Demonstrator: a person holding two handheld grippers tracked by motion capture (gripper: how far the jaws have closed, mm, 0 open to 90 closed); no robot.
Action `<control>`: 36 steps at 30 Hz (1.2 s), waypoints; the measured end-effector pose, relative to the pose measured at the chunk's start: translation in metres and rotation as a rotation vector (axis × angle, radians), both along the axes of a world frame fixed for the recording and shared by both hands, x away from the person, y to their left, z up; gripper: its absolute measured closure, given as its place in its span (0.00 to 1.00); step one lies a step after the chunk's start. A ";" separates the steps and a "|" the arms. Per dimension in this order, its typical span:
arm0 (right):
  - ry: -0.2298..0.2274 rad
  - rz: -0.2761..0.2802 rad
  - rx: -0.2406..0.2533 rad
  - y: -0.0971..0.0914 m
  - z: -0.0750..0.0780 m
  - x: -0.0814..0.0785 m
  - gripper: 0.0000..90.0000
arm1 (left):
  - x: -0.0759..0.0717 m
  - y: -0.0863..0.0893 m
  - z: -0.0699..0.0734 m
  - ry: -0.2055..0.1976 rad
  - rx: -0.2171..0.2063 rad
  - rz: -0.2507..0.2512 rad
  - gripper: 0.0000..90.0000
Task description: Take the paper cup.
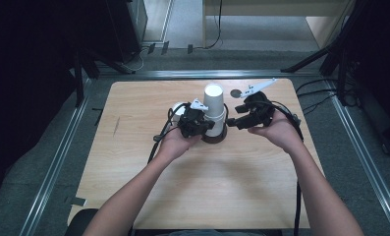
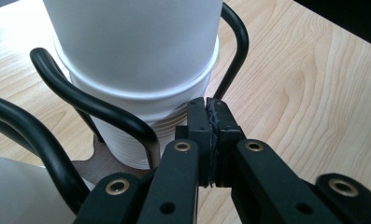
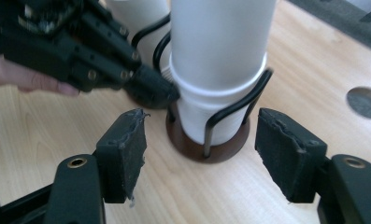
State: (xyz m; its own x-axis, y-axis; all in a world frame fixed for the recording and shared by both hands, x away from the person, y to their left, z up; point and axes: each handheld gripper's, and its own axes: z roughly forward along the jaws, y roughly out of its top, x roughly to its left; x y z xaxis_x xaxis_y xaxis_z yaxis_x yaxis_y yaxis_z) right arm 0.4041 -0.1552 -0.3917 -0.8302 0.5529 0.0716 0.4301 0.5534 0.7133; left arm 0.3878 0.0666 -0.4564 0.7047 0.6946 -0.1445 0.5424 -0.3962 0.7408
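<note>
Left gripper (image 1: 196, 124): I see its jaws pressed together, empty, tips against the cup stack (image 1: 213, 109).
Right gripper (image 1: 242, 119): jaws apart, empty, held off the table (image 1: 133, 147), aimed leftward.
Cup stack: upright in wire holder (image 3: 206, 140), mid-table.

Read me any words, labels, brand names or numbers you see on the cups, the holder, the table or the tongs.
None can be read.
Cups: plain white, no print.
Holder: black wire on a brown base, no label.
Table: bare wood grain, no marks that read as text.
Left tongs and right tongs: black, no lettering.
</note>
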 end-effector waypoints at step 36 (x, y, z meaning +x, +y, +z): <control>-0.016 0.021 -0.060 0.058 0.040 0.042 0.27 | -0.002 -0.002 0.001 -0.034 0.000 0.011 0.96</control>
